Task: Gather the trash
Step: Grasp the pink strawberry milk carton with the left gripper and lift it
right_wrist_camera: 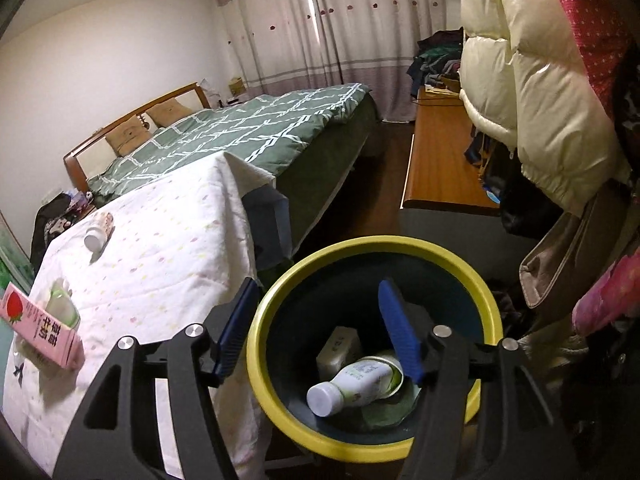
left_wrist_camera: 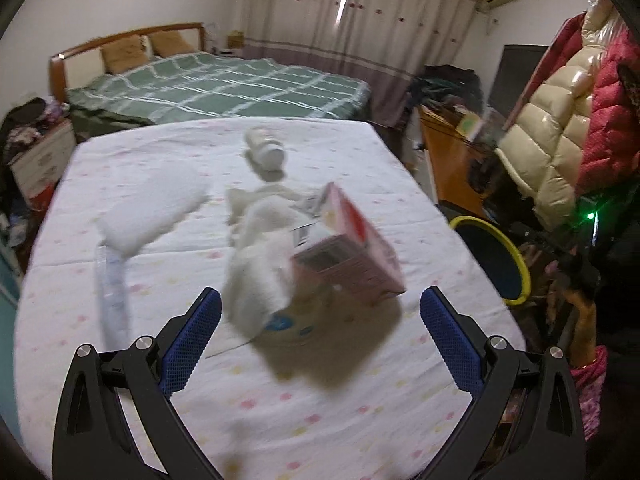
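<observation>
On the dotted white tablecloth a pink carton lies tilted against crumpled white tissue, both on top of a round tub with a blue label. My left gripper is open just in front of this pile, touching nothing. Farther back lie a small white bottle, a white tissue pack and a clear wrapper. My right gripper hangs open over the yellow-rimmed bin, its fingers holding nothing. In the bin lie a white bottle and a small box.
The bin stands on the floor off the table's right edge. A bed with a green quilt is behind the table. A wooden desk and hanging padded jackets crowd the right side.
</observation>
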{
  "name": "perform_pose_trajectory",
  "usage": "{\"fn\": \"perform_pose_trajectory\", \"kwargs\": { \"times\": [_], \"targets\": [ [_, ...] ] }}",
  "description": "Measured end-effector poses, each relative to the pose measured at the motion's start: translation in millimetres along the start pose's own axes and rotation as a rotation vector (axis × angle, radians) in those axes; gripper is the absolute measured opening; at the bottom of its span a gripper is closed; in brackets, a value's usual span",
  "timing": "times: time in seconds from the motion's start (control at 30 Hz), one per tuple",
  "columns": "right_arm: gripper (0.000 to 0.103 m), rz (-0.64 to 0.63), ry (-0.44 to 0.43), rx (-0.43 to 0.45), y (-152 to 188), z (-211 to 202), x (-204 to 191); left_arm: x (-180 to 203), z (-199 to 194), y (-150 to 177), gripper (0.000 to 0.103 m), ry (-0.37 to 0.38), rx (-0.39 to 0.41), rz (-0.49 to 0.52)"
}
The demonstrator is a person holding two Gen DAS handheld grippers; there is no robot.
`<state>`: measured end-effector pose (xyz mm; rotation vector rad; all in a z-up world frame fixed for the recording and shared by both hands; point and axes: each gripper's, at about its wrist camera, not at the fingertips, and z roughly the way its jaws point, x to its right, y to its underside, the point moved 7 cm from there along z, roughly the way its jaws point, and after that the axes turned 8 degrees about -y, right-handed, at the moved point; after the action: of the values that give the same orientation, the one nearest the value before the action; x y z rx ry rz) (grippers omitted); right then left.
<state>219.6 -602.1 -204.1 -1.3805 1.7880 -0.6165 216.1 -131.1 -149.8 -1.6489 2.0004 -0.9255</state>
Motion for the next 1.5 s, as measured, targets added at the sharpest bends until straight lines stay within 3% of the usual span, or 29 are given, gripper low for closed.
{"fn": "perform_pose_trajectory", "kwargs": {
  "times": [0.23,0.7,0.9,1.1,1.27,1.4,1.5],
  "targets": [
    [0.06,0.0,-0.009,-0.018,6,3,-3,16,38,-18,0.098,0.054,-0.043,-0.01],
    [0.06,0.015,-0.025,-0.033,9,12,-1,57,37,-52,0.098,0.105,0.019,0.045],
    [0.06,0.033,-0.025,-0.031,13,12,6,90,36,-65,0.098,0.074,0.071,0.126],
    [0.061,0.054,-0.034,-0.034,17,12,14,117,27,-68,0.094,0.162,0.116,0.136],
    [0.061,0.071,-0.045,-0.041,19,14,20,123,27,-64,0.093,0.097,0.142,0.145],
    [0.061,0.082,-0.054,-0.041,21,15,21,122,27,-58,0.088,0.159,0.123,0.08],
    [0.061,0.086,-0.059,-0.038,21,15,23,118,33,-54,0.088,0.119,0.119,0.069]
  ]
}}
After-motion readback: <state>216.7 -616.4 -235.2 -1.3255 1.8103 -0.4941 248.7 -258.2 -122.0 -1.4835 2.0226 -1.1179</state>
